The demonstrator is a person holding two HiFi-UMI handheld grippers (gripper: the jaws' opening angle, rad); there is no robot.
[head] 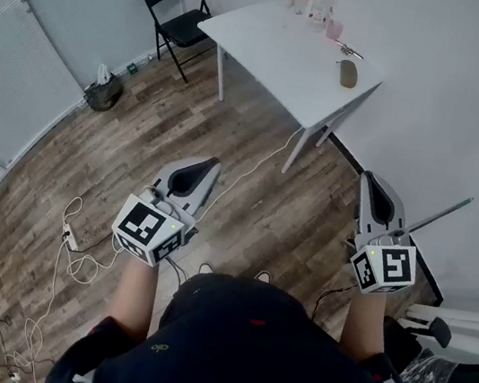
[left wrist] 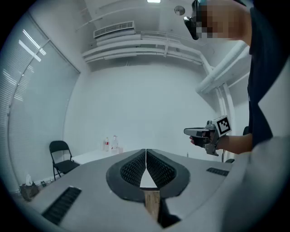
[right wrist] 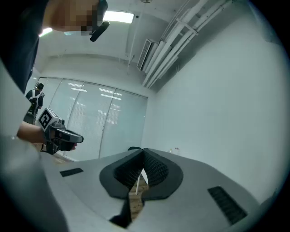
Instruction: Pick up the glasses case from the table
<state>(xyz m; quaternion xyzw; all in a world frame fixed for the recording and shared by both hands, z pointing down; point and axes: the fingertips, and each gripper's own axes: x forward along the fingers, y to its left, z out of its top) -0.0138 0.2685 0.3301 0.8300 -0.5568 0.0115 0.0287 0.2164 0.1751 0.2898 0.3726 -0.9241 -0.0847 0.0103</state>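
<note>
The glasses case (head: 348, 72), an olive-brown oval, lies near the right end of the white table (head: 281, 52) across the room. I stand well back from it on the wood floor. My left gripper (head: 207, 163) is held level at waist height, its jaws shut with nothing between them. My right gripper (head: 371, 175) is level too, shut and empty. In the left gripper view the pads (left wrist: 136, 166) meet, and the right gripper (left wrist: 205, 132) shows beyond. In the right gripper view the pads (right wrist: 154, 167) also meet. Neither gripper view shows the case.
Bottles (head: 312, 0) and a small metal object (head: 347, 49) stand at the table's far end. A black folding chair (head: 180, 14) is left of the table. A bag (head: 102, 94) and white cables (head: 68, 235) lie on the floor at left. A wall runs along the right.
</note>
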